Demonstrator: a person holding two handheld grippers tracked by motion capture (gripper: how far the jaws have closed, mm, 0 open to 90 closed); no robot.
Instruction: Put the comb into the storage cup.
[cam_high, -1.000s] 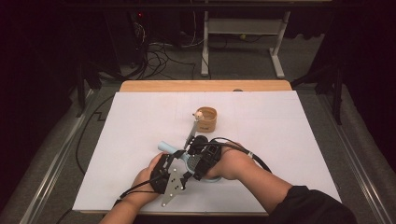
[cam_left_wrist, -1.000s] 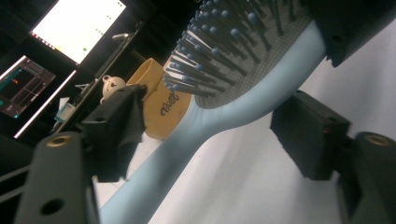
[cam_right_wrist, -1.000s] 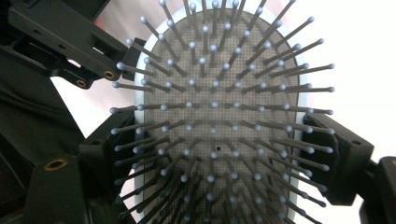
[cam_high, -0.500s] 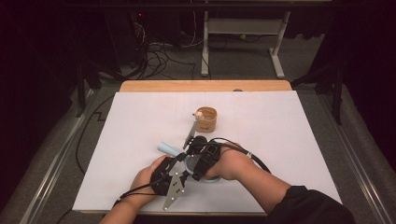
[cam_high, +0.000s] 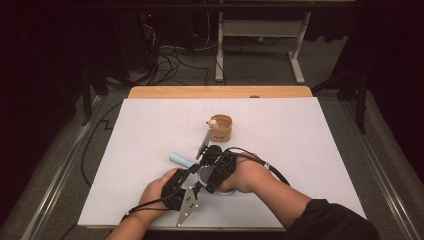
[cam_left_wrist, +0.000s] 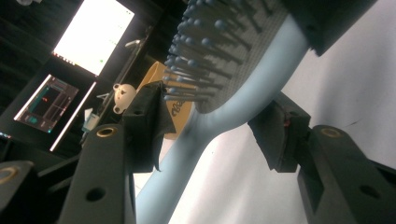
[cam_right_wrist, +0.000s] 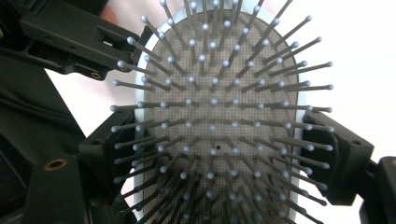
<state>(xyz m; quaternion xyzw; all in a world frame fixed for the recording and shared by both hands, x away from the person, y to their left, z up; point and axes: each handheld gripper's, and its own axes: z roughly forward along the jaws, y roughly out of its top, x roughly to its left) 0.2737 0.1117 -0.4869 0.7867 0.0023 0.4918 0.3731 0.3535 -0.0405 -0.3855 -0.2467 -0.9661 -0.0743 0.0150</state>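
We see two matte black handheld grippers low in the high view's centre: the left gripper (cam_high: 192, 175) carries a grey three-cornered metal plate (cam_high: 186, 205) dotted with small screws, and the right gripper (cam_high: 212, 162) is a blocky black housing. Thin black cables (cam_high: 265, 167) trail from both along the forearms. The right arm wears a dark sleeve (cam_high: 332, 222) at the lower right of the frame. In the left gripper view, our black jaws show brass-ringed screw holes (cam_left_wrist: 106, 132) and plain bored holes, with chunky black angular pads (cam_left_wrist: 280, 135) at their tips.
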